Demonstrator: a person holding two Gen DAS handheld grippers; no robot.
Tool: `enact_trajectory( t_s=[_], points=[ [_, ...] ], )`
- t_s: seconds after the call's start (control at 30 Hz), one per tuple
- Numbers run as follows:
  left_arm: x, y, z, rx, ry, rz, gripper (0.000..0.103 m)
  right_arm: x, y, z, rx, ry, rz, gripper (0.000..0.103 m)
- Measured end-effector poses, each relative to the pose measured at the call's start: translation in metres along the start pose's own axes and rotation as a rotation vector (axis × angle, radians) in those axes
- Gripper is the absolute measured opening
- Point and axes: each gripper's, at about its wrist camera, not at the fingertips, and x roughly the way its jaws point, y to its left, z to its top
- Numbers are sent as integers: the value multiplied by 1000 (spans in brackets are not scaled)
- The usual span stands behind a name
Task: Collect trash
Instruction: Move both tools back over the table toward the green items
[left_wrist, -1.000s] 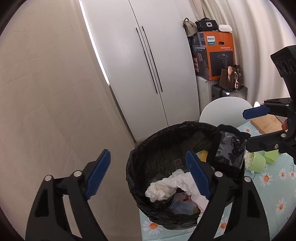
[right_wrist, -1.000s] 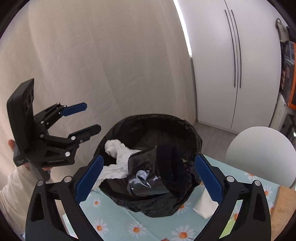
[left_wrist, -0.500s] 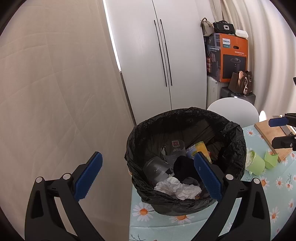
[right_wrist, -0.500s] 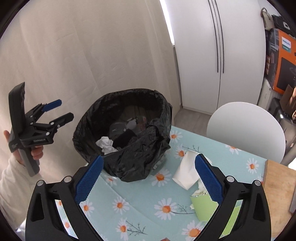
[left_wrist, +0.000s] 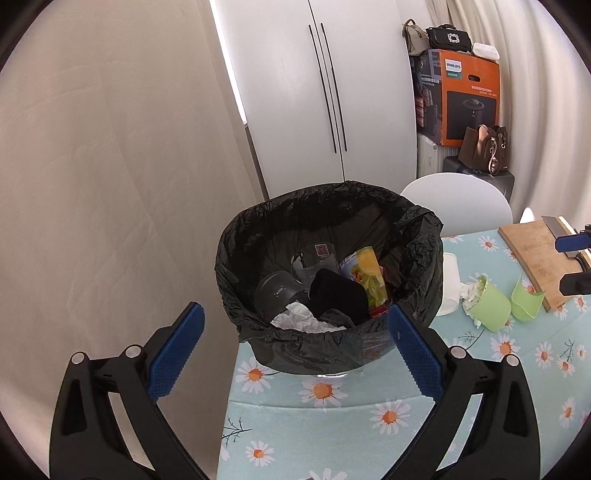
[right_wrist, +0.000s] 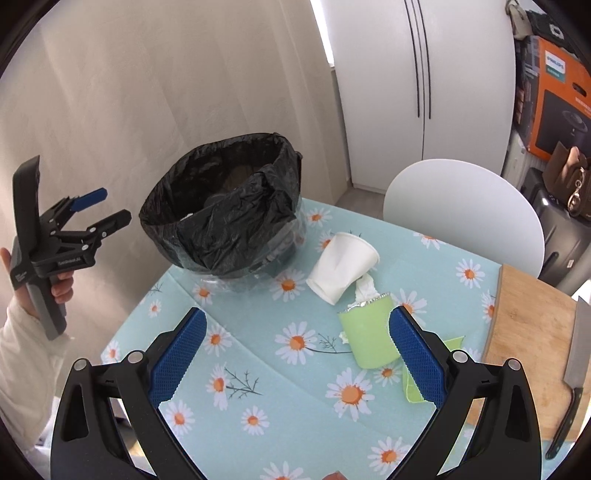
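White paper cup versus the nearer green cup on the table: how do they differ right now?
The white paper cup is plain white and looks empty; the green cup is light green with crumpled tissue at its mouth. The white one lies nearer the bin. Both lie tipped over on the tablecloth.

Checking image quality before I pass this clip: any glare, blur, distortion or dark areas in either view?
Left wrist view: sharp, strong fisheye bending of the cupboard doors; bright glare at the right edge beside the chopping board; the bin bag interior is dark but its contents are readable. Right wrist view: sharp, evenly lit, black vignette corners; a bright strip left of the cupboard; the bin's inside is mostly shadowed.
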Motion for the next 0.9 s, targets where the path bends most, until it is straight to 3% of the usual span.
enact_trajectory(
  t_s=[0.33,0.9],
  points=[
    [-19,-46,-22,-10,59,29,97,-32,-14,-31,-53,18,25,95],
    [-34,-120,-52,-53,131,56,97,-53,-69,-76,-100,69,61,95]
  ],
)
